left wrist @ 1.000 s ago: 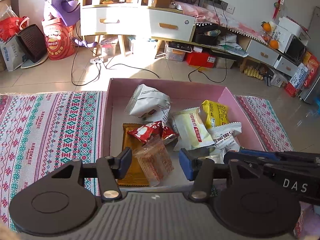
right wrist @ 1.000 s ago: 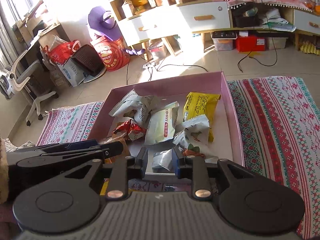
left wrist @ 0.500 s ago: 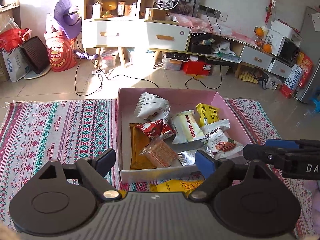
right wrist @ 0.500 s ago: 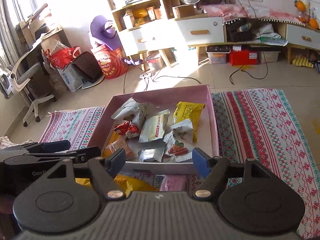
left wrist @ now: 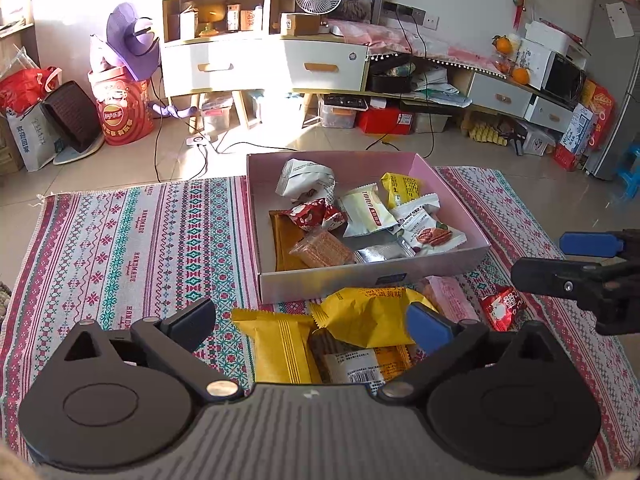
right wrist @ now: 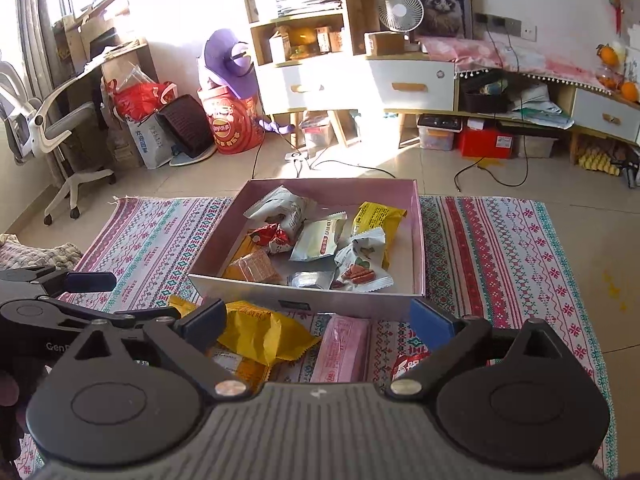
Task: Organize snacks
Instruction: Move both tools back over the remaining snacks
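A pink box (left wrist: 372, 276) on the patterned rug holds several snack packets. Among them are a clear-wrapped cracker packet (left wrist: 322, 248) and a small silver packet (left wrist: 380, 252) near its front wall. Loose on the rug in front of the box lie yellow packets (left wrist: 364, 316), a pink packet (right wrist: 344, 350) and a small red packet (left wrist: 502, 306). My left gripper (left wrist: 312, 320) hovers above the yellow packets, jaws opening wide, gripping nothing. My right gripper (right wrist: 316, 318) hangs over the pink packet, jaws also opening and empty. It shows at the right edge of the left wrist view.
The rug (left wrist: 140, 240) stretches left and right of the box on a tiled floor. Behind it run cables (left wrist: 200, 148), a white drawer cabinet (left wrist: 264, 66), a red drum (left wrist: 126, 114) and bags. An office chair (right wrist: 60, 128) stands far left.
Both grippers let go of their packets in the box, the left of the cracker packet and the right of the silver one. Both pulled back and up and opened wide.
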The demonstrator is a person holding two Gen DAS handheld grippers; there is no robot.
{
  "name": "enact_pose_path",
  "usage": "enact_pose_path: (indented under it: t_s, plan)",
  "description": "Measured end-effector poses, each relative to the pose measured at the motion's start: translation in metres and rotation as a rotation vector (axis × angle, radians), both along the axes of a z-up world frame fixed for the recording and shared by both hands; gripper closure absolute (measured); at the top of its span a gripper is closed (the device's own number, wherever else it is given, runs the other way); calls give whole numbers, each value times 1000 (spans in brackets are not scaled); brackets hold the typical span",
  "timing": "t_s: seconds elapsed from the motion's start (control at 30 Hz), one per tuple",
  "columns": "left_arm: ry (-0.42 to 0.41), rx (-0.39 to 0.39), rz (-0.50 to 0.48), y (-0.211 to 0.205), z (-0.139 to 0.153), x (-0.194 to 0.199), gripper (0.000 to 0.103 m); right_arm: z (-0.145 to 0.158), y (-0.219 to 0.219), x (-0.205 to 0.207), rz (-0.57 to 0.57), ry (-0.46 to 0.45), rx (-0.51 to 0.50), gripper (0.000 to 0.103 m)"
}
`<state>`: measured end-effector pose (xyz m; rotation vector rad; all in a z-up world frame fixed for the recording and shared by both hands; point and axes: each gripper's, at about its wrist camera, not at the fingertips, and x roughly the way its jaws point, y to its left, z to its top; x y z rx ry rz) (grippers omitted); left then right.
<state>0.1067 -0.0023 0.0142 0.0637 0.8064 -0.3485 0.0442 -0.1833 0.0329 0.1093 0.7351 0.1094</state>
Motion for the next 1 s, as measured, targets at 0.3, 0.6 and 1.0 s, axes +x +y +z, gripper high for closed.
enact_pose_path:
  t_s: [0.3,0.6,1.0]
  plan:
    - [-10,21,-38,9,-10,-29,0,-16,4,-19,20,8,-54,1]
    - [-5,65,-66,14,-31,-49,0,-31,6,-38,37,24,-76,1]
    - [67,74,-59,30,-52,-61,0,-50,5,-55,60,90,-135,1]
